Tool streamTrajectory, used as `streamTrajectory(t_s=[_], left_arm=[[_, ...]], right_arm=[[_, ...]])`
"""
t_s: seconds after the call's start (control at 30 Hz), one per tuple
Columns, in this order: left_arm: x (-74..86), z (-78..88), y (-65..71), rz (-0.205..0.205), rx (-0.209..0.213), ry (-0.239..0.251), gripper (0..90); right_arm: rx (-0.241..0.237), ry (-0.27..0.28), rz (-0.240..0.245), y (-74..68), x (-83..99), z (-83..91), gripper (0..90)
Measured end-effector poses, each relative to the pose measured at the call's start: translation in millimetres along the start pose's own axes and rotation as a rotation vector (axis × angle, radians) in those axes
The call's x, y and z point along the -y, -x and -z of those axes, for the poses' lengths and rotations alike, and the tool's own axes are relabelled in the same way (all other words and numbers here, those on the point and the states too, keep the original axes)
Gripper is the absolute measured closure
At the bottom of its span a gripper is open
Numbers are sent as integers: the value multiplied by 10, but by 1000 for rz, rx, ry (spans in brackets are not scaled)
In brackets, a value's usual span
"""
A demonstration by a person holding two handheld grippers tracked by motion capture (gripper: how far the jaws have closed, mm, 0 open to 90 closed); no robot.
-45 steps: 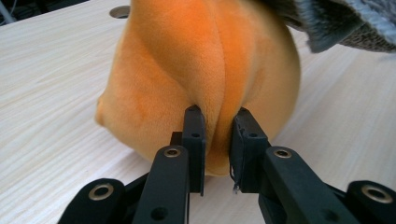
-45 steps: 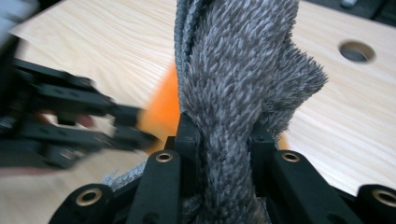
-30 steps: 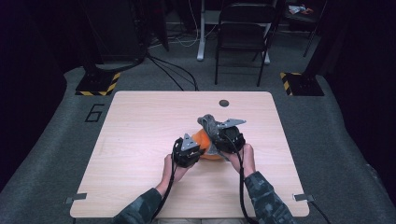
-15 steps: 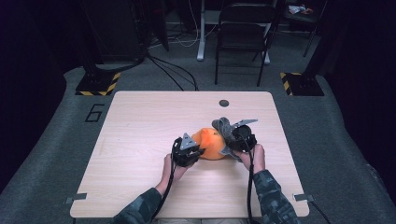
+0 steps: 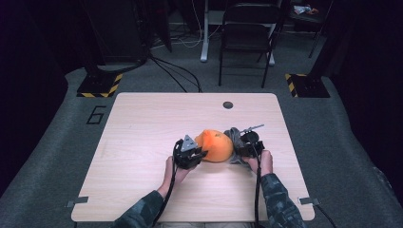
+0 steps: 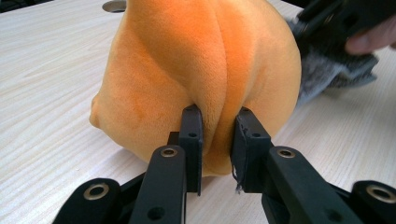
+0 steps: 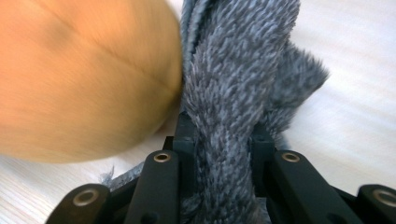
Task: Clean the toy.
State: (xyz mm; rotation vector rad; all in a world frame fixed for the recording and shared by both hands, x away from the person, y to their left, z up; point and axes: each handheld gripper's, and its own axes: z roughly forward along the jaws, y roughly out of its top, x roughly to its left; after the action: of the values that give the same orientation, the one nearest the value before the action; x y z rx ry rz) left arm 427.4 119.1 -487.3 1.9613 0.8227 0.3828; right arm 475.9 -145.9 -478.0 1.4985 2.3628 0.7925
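An orange plush toy [image 5: 215, 146], round and seamed like a soft pumpkin or fruit, sits on a pale wooden table [image 5: 142, 123], between the two hand-held grippers. A grey fuzzy fabric piece [image 5: 233, 137], knitted-looking and shaggy, perhaps a sock or a small cloth, lies against the toy's right side, touching it.

The left gripper [image 5: 190, 154] is at the toy's left flank. In the left gripper view its two black jaws stand narrow, pinching a fold of the orange plush [image 6: 205, 70] along a seam; the toy bulges up and away directly ahead of the jaws, resting on the tabletop.

The right gripper [image 5: 247, 142] is at the toy's right flank. In the right gripper view its jaws are drawn in close on a thick band of the grey fabric [image 7: 238, 84], which runs straight ahead between them, its long axis in line with the jaws. The orange toy [image 7: 79, 79] lies just to the left of that band, pressed up to it and slightly blurred.

The person's hands [image 5: 263, 161] and camouflage-patterned sleeves come in from the near edge of the table.

The relation that matters next, by my judgement: the grey fabric is already in the right gripper and beside the toy, while the left gripper anchors the toy, so the right hand is the nearer one to draw the fabric over or away.

A small round hole [image 5: 228, 104] marks the table's far side; a folding chair [image 5: 247, 28] stands beyond.
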Motion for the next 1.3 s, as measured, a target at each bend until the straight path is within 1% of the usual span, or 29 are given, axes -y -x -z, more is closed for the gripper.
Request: streamTrajectory(t_s=[0.03, 0.07, 0.13, 0.17, 0.23, 0.27, 0.33, 0.37, 0.4, 0.47, 0.5, 0.57, 0.6, 0.63, 0.67, 0.7, 0.73, 0.77, 0.8, 0.83, 0.87, 0.93, 1.07, 1.1, 1.23, 1.3], left_arm=[[0, -1, -1, -2, -3, 2, 756], [0, -2, -2, -2, -3, 2, 757], [1, -2, -4, -3, -3, 3, 756], [0, -2, -4, -3, -3, 2, 756], [0, -4, -4, -2, -3, 4, 756], [-1, -4, -3, -3, -4, 4, 755], [-3, -2, 1, -5, -3, 0, 755], [-4, -1, 2, -7, -2, -2, 755], [-4, -3, 5, -12, -8, 3, 755], [-3, -3, 6, -10, -5, 2, 756], [-1, -1, 7, -4, -3, 1, 755], [-3, 9, -2, -10, 0, -5, 755], [-3, 10, -8, -19, -7, -2, 755], [-2, 11, -7, -17, -3, -2, 756], [-2, 15, -7, -19, 4, -8, 756], [-1, 15, -8, -20, 2, -7, 756], [4, 12, -4, -8, 3, -9, 756], [8, 8, -7, -7, 2, -7, 756], [7, 7, -16, -18, 0, -4, 756], [6, 8, -12, -15, 3, -7, 756], [8, 1, -6, -15, -3, -2, 756], [7, 2, -7, -12, 2, -3, 756], [8, -2, -1, -12, 6, -3, 756], [8, 0, -3, -13, 9, -5, 756], [11, -7, -2, -12, 6, 2, 756], [11, -9, -2, -15, 8, 0, 757]], right_arm=[[5, 19, -1, -3, -17, 47, 722], [-11, 31, -5, 3, -42, 108, 724], [-23, 100, 1, -14, -104, 271, 725], [-27, 121, -4, -42, -129, 326, 725], [-39, 177, 26, -125, -193, 477, 725], [-49, 197, 39, -190, -223, 544, 725], [-70, 231, 84, -339, -272, 642, 725], [-78, 234, 94, -437, -295, 673, 724], [-85, 234, 142, -512, -315, 682, 724], [-91, 223, 179, -689, -336, 682, 723], [-93, 220, 188, -767, -342, 668, 722], [-88, 218, 210, -875, -352, 628, 719], [-80, 218, 219, -910, -358, 602, 717], [-80, 220, 213, -933, -362, 578, 714], [-84, 219, 224, -945, -364, 546, 710], [-71, 210, 231, -961, -364, 513, 706], [-66, 215, 228, -970, -359, 480, 703], [-70, 218, 232, -971, -356, 453, 703], [-61, 211, 231, -981, -351, 440, 704], [-44, 214, 248, -980, -348, 432, 705], [-42, 213, 254, -978, -349, 422, 706], [-44, 210, 250, -946, -349, 414, 708], [-43, 198, 227, -886, -332, 418, 709], [-44, 195, 232, -864, -329, 421, 709], [-22, 188, 233, -786, -302, 420, 708], [-11, 181, 224, -739, -279, 418, 707]])
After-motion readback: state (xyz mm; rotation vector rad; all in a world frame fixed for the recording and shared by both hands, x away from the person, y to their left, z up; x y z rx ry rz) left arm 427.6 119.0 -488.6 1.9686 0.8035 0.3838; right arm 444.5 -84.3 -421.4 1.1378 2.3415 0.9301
